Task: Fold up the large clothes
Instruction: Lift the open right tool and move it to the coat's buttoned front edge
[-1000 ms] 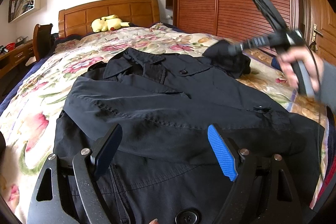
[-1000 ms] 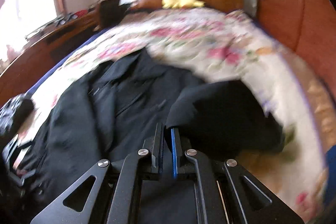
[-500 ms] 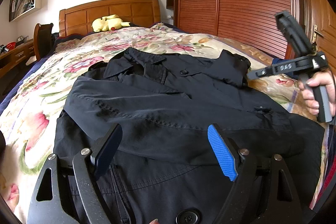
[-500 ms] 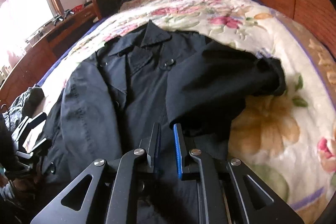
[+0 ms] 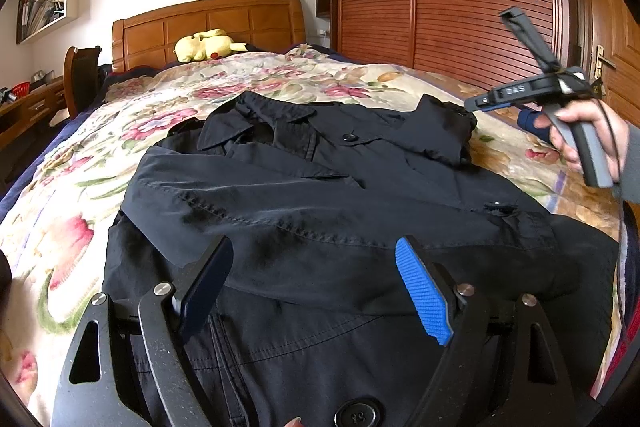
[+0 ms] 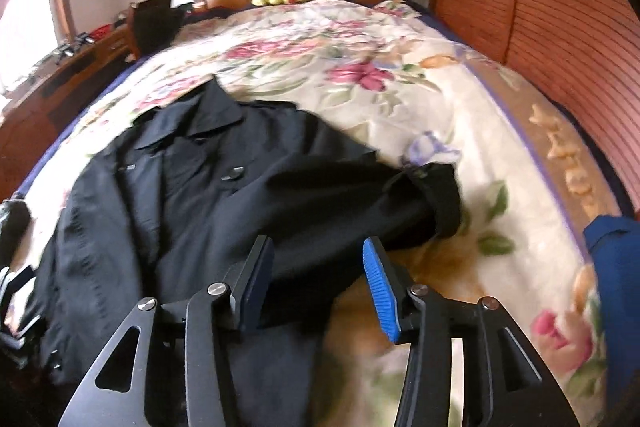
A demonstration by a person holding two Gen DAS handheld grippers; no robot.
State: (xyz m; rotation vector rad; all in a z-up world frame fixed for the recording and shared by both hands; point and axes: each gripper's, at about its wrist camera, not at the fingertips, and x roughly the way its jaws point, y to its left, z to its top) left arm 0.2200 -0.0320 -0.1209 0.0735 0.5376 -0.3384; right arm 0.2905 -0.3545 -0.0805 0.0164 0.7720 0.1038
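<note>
Right wrist view: the right claw (image 6: pixel 318 273) is opening, nothing pinched, above the black coat (image 6: pixel 180 211); the left claw (image 5: pixel 316 283) hangs spread. Smooth the folded sleeve (image 6: pixel 400 203) flat before folding further.

A black coat (image 5: pixel 320 195) lies spread on the flowered bed (image 5: pixel 120 131), one sleeve folded across its front. The left tongs (image 5: pixel 316 283) hang above it, jaws wide — nothing between them. At right, a hand (image 5: pixel 588 135) holds the right tongs (image 5: pixel 476 103) near the other sleeve's cuff.
</note>
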